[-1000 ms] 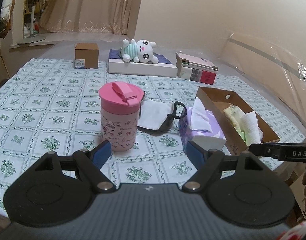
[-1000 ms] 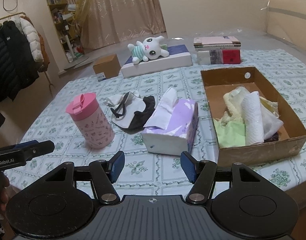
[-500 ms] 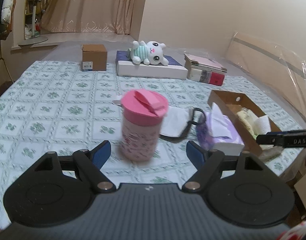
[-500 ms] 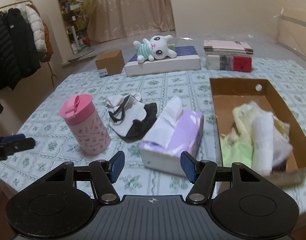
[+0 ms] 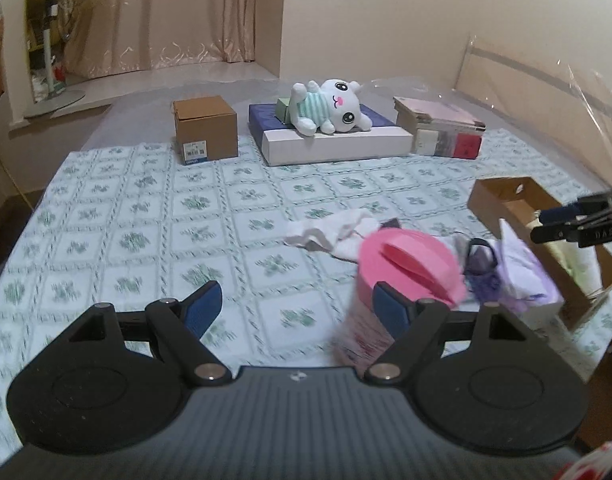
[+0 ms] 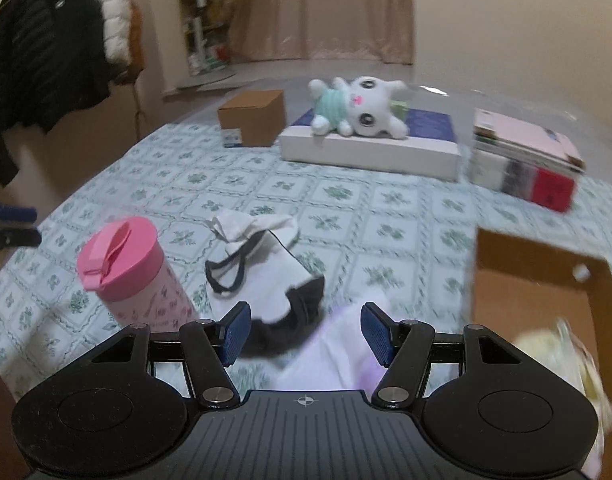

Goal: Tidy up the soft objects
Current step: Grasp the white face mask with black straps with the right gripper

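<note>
Your left gripper (image 5: pixel 298 306) is spread wide with nothing in it, the pink cup (image 5: pixel 401 276) just off its 3 o'clock finger. Your right gripper (image 6: pixel 304 332) is open too, hovering empty over the tissue box (image 6: pixel 337 356). The cloth bag (image 6: pixel 266 272) lies at 11 o'clock, the plush (image 6: pixel 357 106) at 12, the carton (image 6: pixel 545 292) at 3.

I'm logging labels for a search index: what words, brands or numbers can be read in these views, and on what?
"DAS": faint letters on the black right gripper, seen in the left wrist view.
White sticker on the small brown cardboard box: too small to read.
Print on the pink lidded cup: blurred.
Spines of the stacked books: blurred.
</note>
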Available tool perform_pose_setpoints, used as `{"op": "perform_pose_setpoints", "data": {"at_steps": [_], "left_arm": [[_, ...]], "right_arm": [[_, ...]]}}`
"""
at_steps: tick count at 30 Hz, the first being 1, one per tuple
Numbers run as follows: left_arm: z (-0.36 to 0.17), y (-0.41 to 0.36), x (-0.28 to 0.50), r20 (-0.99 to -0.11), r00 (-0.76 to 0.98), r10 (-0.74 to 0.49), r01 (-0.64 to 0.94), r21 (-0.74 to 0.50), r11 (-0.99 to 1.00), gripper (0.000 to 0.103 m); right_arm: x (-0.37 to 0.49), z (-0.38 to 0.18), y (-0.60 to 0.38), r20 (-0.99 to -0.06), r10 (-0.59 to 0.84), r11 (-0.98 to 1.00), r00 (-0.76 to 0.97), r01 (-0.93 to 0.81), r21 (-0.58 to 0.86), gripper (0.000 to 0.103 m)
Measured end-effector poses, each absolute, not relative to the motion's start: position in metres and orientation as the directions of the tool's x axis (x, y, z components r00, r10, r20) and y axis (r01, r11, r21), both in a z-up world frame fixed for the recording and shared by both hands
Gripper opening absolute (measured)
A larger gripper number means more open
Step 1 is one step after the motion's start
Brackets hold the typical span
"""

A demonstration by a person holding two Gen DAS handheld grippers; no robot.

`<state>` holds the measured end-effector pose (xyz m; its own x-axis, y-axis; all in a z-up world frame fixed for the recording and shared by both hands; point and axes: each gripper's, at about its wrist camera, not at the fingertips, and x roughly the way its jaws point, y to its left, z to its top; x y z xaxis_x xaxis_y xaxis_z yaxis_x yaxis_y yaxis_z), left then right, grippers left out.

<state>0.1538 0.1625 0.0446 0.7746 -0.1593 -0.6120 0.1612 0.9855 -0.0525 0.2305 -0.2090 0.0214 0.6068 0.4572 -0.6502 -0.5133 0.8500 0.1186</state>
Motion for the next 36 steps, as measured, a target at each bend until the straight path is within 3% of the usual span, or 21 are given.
{"op": "perform_pose_setpoints", "data": {"at_steps": [12,22,24,27,29,30,36], "left_arm": [[0.036,0.187,0.247,-0.635,0.741,-0.216,0.242,-0.047,0.969,0.080],[0.006,0.188,0.309,-0.665,0.702,-0.256,0.294,-0.057,0.954,0.080],[0.000,0.187,0.318,-0.669,0.694,-0.266,0.303,-0.063,0.951,0.080],[-0.008,0.186,0.330,-0.677,0.677,-0.288,0.315,-0.088,0.945,0.080],[-0.012,0.184,0.337,-0.689,0.662,-0.294,0.323,-0.092,0.942,0.080],[-0.014,0.184,0.340,-0.693,0.659,-0.292,0.325,-0.088,0.942,0.080],[-0.014,0.176,0.350,-0.712,0.634,-0.302,0.350,-0.084,0.933,0.080]], "right_arm": [[0.334,-0.011,-0.130,-0.747,0.519,0.688,0.416,-0.721,0.077,0.061],[0.388,-0.053,-0.086,-0.803,0.512,0.613,0.303,-0.784,0.096,0.061],[0.393,-0.059,-0.080,-0.808,0.509,0.613,0.298,-0.784,0.096,0.057],[0.394,-0.064,-0.075,-0.816,0.501,0.607,0.288,-0.789,0.095,0.037],[0.392,-0.064,-0.073,-0.820,0.494,0.611,0.291,-0.787,0.089,0.014],[0.390,-0.063,-0.074,-0.817,0.498,0.614,0.292,-0.784,0.093,0.009],[0.374,-0.024,-0.100,-0.751,0.523,0.668,0.403,-0.741,0.067,0.006]]}}
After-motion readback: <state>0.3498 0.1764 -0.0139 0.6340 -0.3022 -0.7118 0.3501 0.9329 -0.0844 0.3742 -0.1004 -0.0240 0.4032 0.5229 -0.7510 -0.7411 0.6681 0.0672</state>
